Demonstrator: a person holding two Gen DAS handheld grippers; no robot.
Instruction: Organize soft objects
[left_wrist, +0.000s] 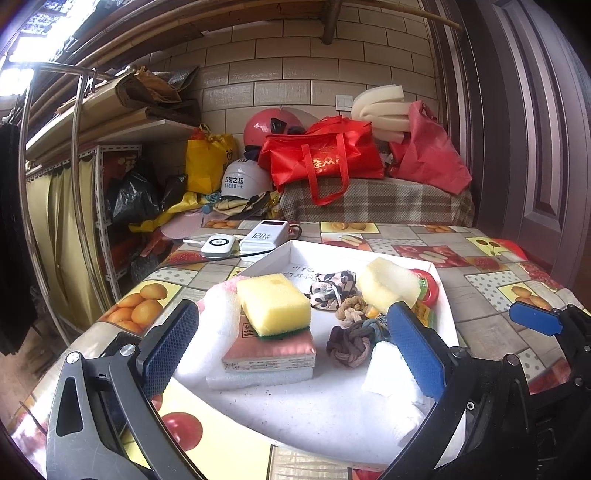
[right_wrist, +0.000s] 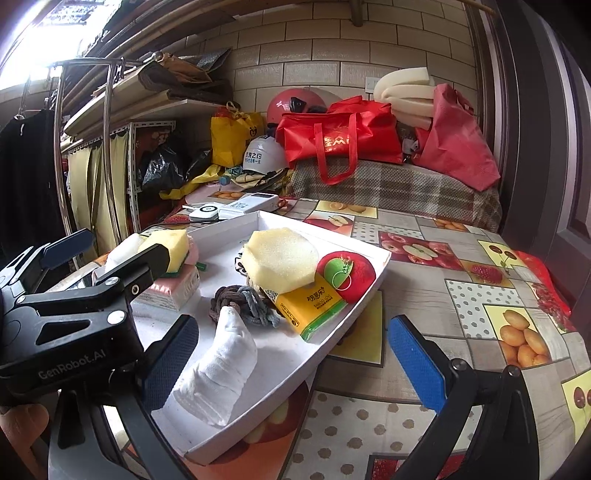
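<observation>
Tabletop (right_wrist: 424, 229) covered in a fruit-print cloth; it carries a shallow white tray (right_wrist: 280, 354), which holds all the soft items.

Left part of the tray: white foam sheet (left_wrist: 221, 317), on it a pink pack (left_wrist: 273, 350), and on top of that a yellow sponge with green scouring base (left_wrist: 273, 302).

Far right of the tray: pale yellow foam block (right_wrist: 279, 258) resting partly on a yellow-green tissue pack (right_wrist: 314, 306), with a red and green round toy (right_wrist: 347, 273) just beside it against the tray rim.

Near edge of the tray: rolled white cloth (right_wrist: 218, 369), its far end touching a knotted grey-brown rope (right_wrist: 240, 301). Behind the rope, a smaller beige knot (left_wrist: 351, 312) and a black-and-white patterned cloth scrunchie (left_wrist: 330, 288).

Left tongs (left_wrist: 291, 350): jaws wide, holding nothing, hovering above the near side of the tray.

Right tongs (right_wrist: 295, 358): jaws wide, empty, straddling the tray's right rim, rolled white cloth just beside the left finger.
</observation>
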